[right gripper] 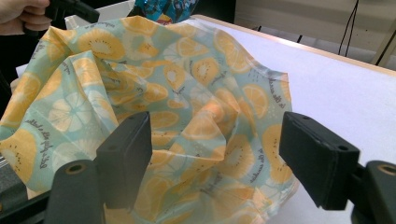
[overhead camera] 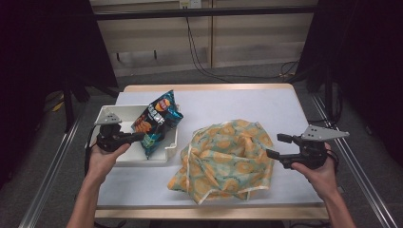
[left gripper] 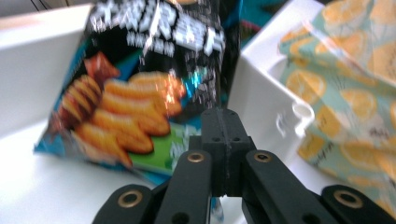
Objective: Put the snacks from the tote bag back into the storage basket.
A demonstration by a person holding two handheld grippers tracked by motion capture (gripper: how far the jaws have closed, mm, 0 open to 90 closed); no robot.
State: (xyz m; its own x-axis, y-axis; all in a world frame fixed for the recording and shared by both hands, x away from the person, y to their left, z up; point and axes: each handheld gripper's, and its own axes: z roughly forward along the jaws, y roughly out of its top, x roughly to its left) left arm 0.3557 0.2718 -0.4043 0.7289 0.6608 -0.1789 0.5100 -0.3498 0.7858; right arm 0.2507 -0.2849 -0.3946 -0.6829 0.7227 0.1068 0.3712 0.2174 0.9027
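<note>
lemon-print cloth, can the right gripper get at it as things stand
Probably yes. The right gripper has its jaws open and aimed at the near edge of the lemon-print cloth, with nothing between them and the fabric.

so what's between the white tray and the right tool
The crumpled lemon-print cloth lies between the white tray and the right tool. The high view shows it, heaped on the table just past the tray's right wall.

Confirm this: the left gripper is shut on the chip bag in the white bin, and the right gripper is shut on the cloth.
Not quite: the right gripper is open, jaws wide apart before the cloth, per the right gripper view. The left gripper is shut on the chip bag in the white bin.
</note>
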